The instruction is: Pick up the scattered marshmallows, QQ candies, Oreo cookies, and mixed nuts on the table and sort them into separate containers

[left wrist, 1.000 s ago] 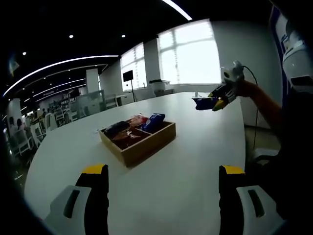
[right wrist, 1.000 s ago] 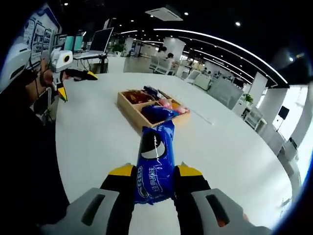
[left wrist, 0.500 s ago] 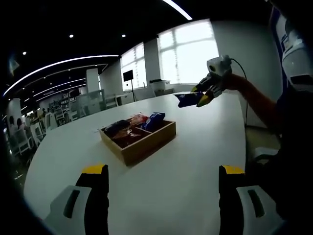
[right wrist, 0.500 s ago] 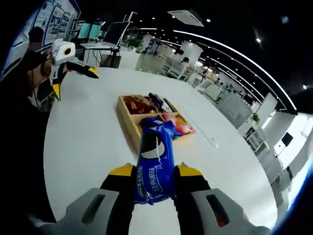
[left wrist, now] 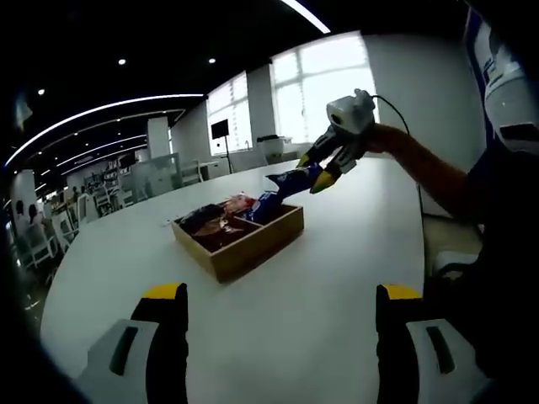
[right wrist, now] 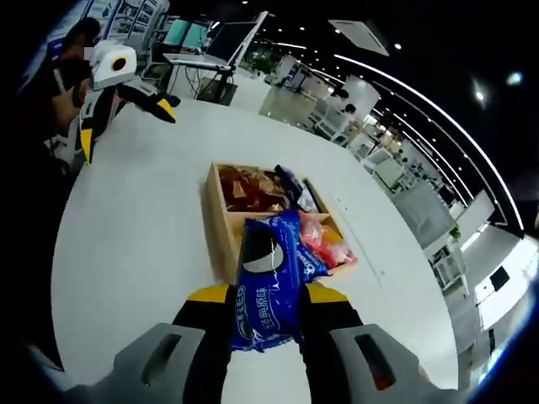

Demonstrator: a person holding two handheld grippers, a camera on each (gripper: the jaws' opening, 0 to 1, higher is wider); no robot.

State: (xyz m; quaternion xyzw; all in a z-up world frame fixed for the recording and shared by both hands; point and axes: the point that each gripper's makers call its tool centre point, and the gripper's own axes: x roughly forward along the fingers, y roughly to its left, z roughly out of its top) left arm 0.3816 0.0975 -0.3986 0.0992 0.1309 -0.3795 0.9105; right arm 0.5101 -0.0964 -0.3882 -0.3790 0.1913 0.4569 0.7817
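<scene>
Your right gripper (right wrist: 267,318) grips one blue Oreo pack (right wrist: 268,286) above the wooden divided tray (right wrist: 217,225) mid-table, where several snack packets lie, while your left gripper (left wrist: 278,337) hovers wide apart, holding nothing.

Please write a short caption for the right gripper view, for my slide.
Right tongs holding a blue Oreo pack above the wooden tray on the white table.

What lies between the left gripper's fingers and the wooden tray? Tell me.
Only bare white table. In the left gripper view, nothing sits between the open left gripper and the compartmented wooden tray.
</scene>
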